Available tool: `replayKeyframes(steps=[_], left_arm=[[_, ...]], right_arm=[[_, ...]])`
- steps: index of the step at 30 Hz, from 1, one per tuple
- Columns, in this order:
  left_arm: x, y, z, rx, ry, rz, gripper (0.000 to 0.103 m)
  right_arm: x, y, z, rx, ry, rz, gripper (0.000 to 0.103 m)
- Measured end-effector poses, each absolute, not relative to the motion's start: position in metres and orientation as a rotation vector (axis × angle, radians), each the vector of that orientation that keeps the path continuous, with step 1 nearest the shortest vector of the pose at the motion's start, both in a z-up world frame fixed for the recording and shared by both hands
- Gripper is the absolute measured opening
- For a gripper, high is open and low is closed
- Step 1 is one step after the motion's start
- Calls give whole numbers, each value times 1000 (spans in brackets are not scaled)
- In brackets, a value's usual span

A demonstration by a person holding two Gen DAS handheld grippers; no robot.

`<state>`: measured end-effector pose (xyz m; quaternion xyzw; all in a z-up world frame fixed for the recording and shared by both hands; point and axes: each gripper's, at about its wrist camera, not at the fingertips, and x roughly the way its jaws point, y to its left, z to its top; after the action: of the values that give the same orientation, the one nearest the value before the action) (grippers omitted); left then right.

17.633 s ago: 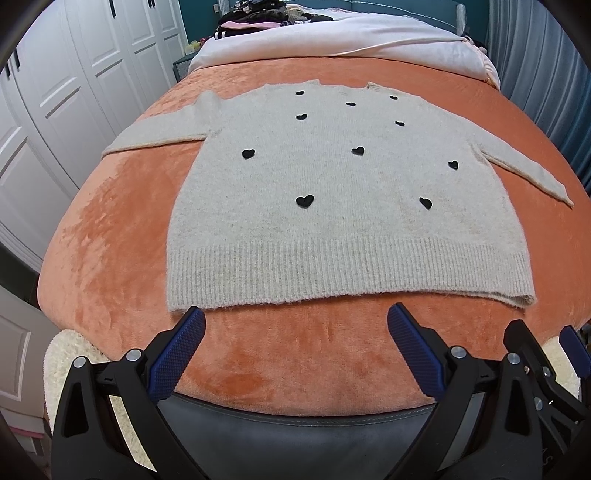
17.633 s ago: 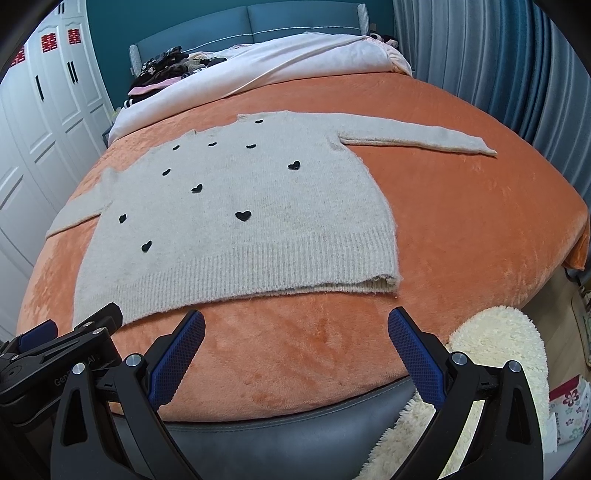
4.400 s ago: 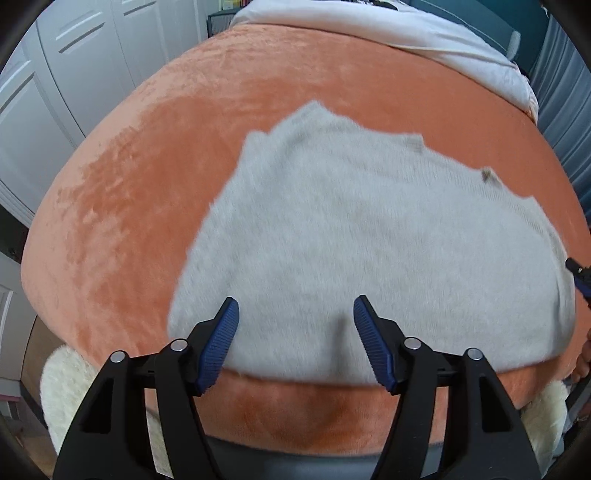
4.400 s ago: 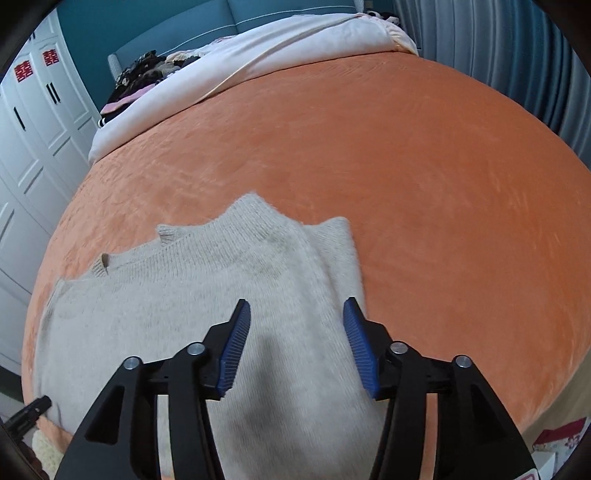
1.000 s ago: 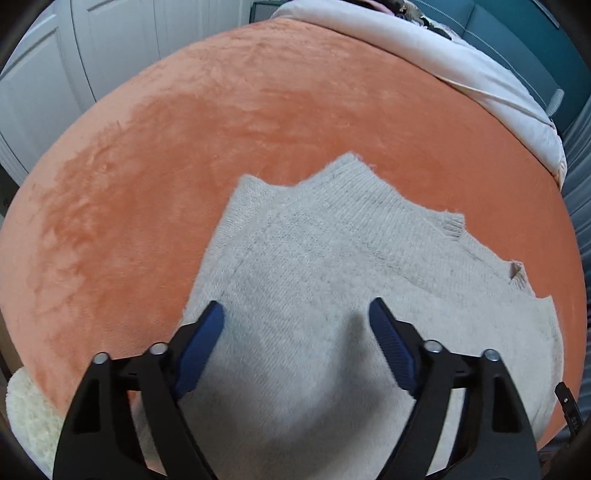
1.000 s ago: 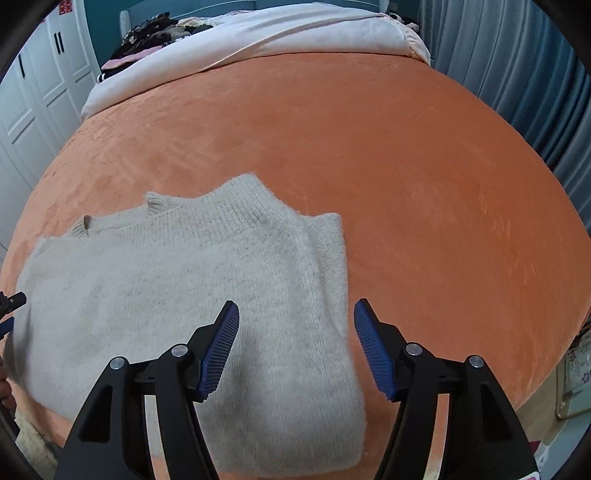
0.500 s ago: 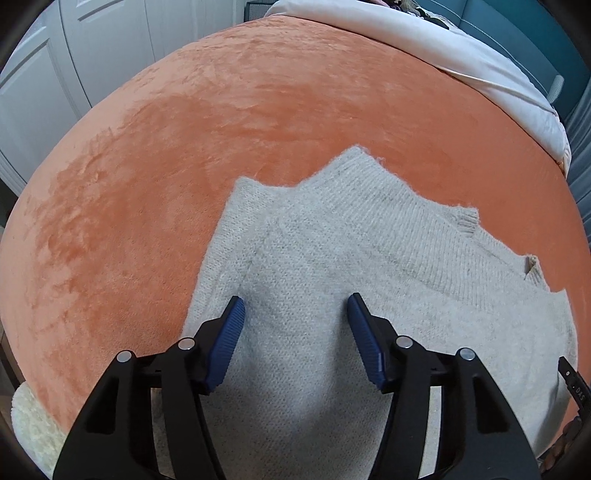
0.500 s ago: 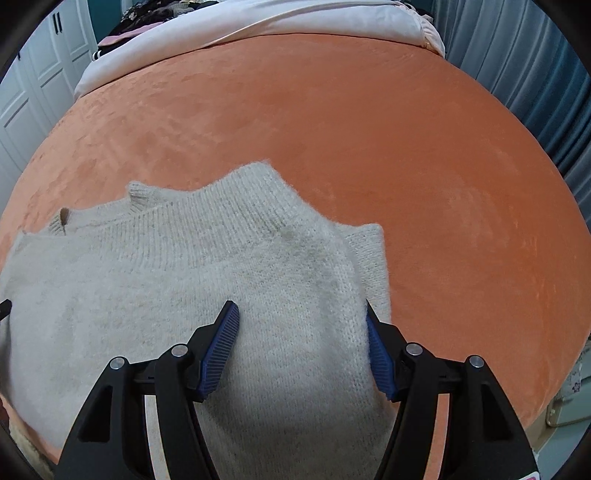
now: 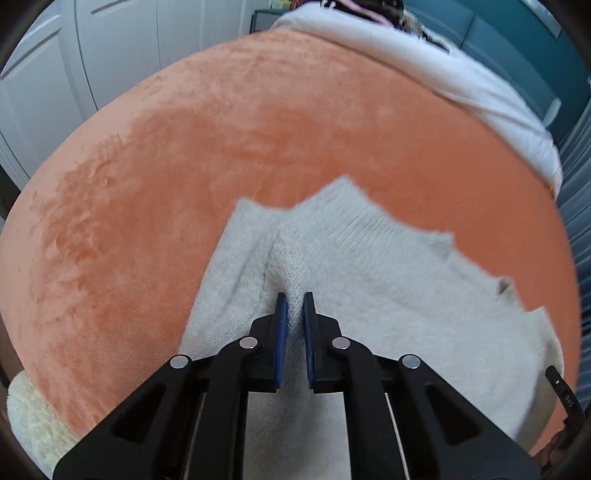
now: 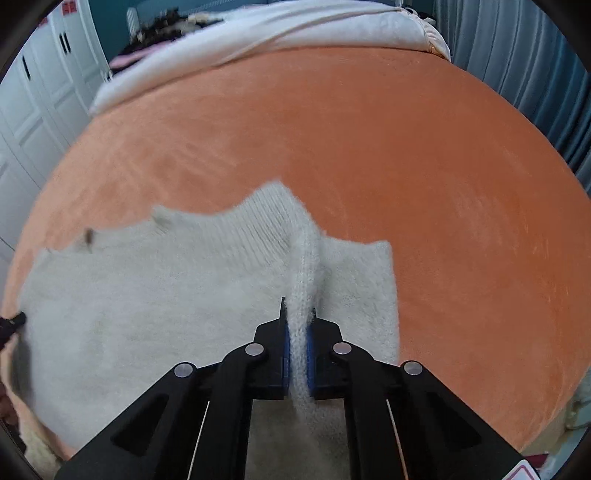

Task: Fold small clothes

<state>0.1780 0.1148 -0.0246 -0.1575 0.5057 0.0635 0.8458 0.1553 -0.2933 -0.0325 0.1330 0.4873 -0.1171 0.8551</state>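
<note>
A cream knitted sweater (image 9: 388,284) lies partly folded, plain side up, on the orange bedspread (image 9: 221,140). In the left wrist view my left gripper (image 9: 293,299) is shut on a pinched ridge of the sweater near its left folded edge. In the right wrist view the sweater (image 10: 147,295) fills the lower left, and my right gripper (image 10: 297,314) is shut on a raised fold of it near its right edge. The ribbed hem (image 10: 258,218) points away from me.
A white duvet (image 10: 295,33) and a pile of dark clothes (image 10: 166,26) lie at the far end of the bed. White wardrobe doors (image 9: 74,66) stand to the left, blue curtains (image 10: 535,55) to the right. A fluffy cream rug (image 9: 29,413) lies below the bed's near edge.
Both grippers, open over the sweater half a second ago, have closed and pinched up folds of the knit at its left and right edges.
</note>
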Motion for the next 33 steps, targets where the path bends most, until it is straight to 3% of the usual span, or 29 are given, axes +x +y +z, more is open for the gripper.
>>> replayKeyframes(steps=[5,7,9,11,14,15,19,33], left_arm=[[187,117,1,-309,1013,145,4],[200,116,-28,-247,1079,196,4],[206,119,-67,-233,1192,220,5],[196,120,-67,-230,1146,221,7],[181,118,-53,-217,1128,193,18],[176,120,-50,-227,1126,189,19],[153,123,-47,-237,1124,190,23],[101,128,-38,-238,1123,185,28]], right_arm=[[141,-305,29,367,829,-205,6],[153,-315,-4,343,917,-264,6],[171,-330,-72,368,1139,-313,7],[163,-337,-91,457,1117,-317,8],[156,-330,-68,479,1106,-331,30],[155,-326,-62,454,1100,-337,31],[149,-303,-40,309,1079,-366,32],[117,-249,-10,255,1104,-282,32]])
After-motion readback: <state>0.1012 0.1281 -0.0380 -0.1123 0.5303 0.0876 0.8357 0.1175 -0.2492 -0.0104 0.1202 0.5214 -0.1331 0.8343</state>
